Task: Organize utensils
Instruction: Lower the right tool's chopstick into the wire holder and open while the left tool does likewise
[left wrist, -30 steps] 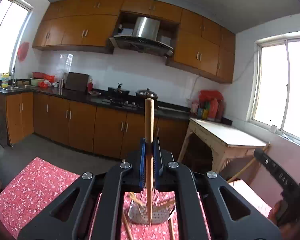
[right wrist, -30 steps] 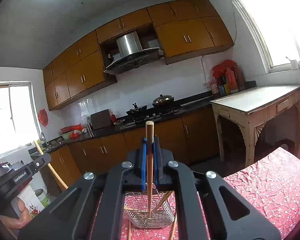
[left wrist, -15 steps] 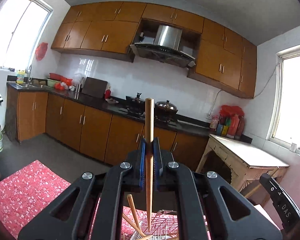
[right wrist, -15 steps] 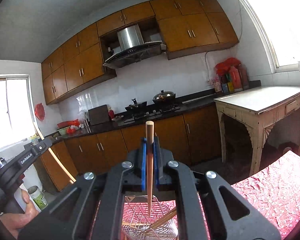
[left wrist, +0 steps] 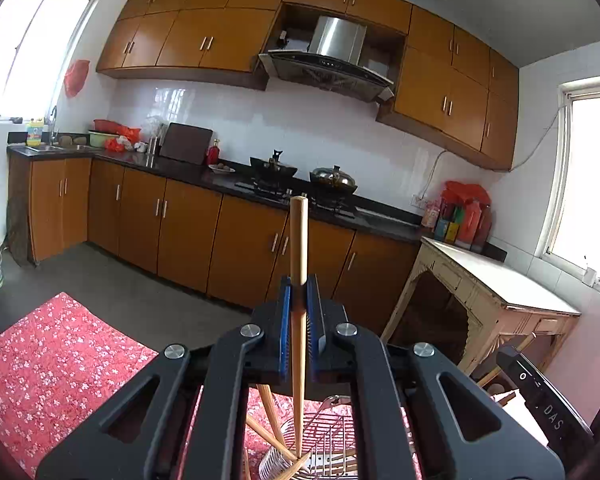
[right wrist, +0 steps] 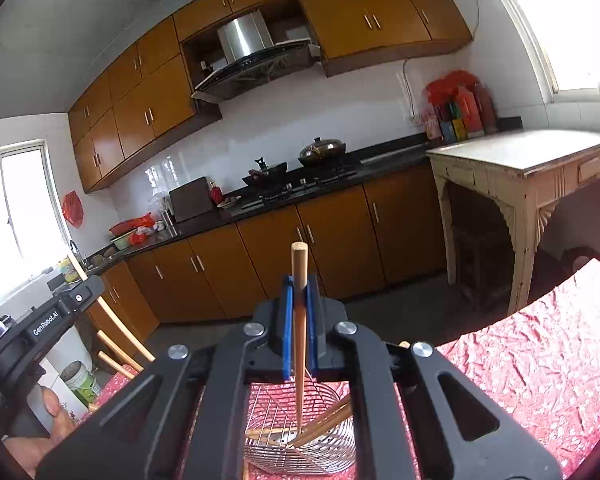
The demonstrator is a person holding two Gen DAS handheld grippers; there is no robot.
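My left gripper (left wrist: 299, 296) is shut on a wooden chopstick (left wrist: 299, 240) held upright, its lower tip inside a wire utensil basket (left wrist: 324, 440) that holds other chopsticks (left wrist: 270, 412). My right gripper (right wrist: 299, 300) is shut on another wooden chopstick (right wrist: 299, 276), also upright, its tip reaching down into the same basket (right wrist: 300, 436). Several chopsticks (right wrist: 328, 416) lie slanted in it. The left gripper's body (right wrist: 48, 320) shows at the left of the right wrist view, with chopsticks (right wrist: 116, 344) beside it.
The basket stands on a table with a red floral cloth (left wrist: 48, 364), also seen in the right wrist view (right wrist: 540, 360). Beyond are kitchen cabinets (left wrist: 188, 236), a stove with pots (left wrist: 300, 176) and a pale wooden side table (right wrist: 520, 164).
Both grippers have come closer over the basket and lowered, so each chopstick tip now sits inside it. Both stay shut on their chopsticks.
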